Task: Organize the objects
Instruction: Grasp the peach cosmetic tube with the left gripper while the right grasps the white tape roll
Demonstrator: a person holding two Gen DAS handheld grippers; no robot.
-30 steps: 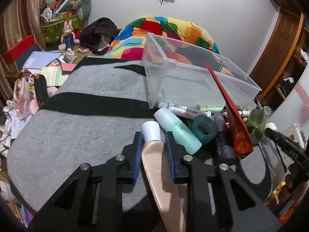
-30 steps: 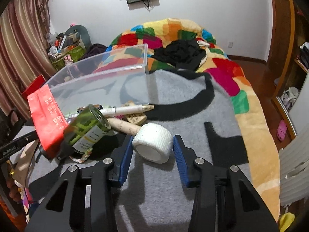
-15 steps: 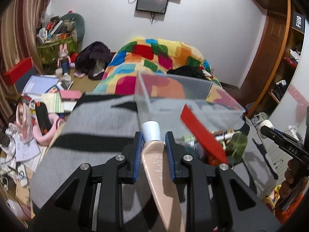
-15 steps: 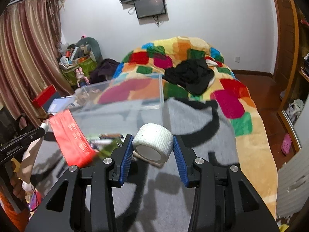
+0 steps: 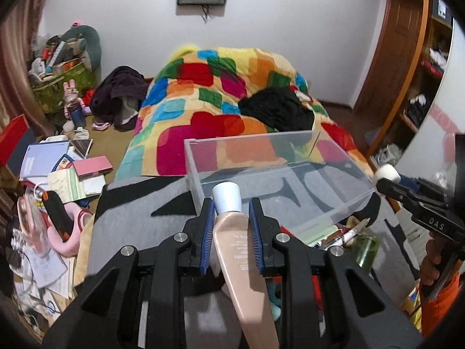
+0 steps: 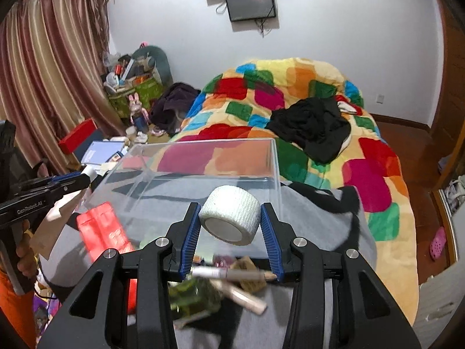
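While raised over clear plastic bin (image 5: 279,180):
Left gripper (image 5: 229,218): clamped on beige cosmetic tube (image 5: 244,258)
Right gripper (image 6: 231,224): clamped on white tape roll (image 6: 229,215)

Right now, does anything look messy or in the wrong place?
Yes. The clear box holds nothing, while a green bottle, a pen and a red packet lie heaped beside it on the grey blanket. The left gripper holds a beige tube; the right gripper holds a white tape roll.
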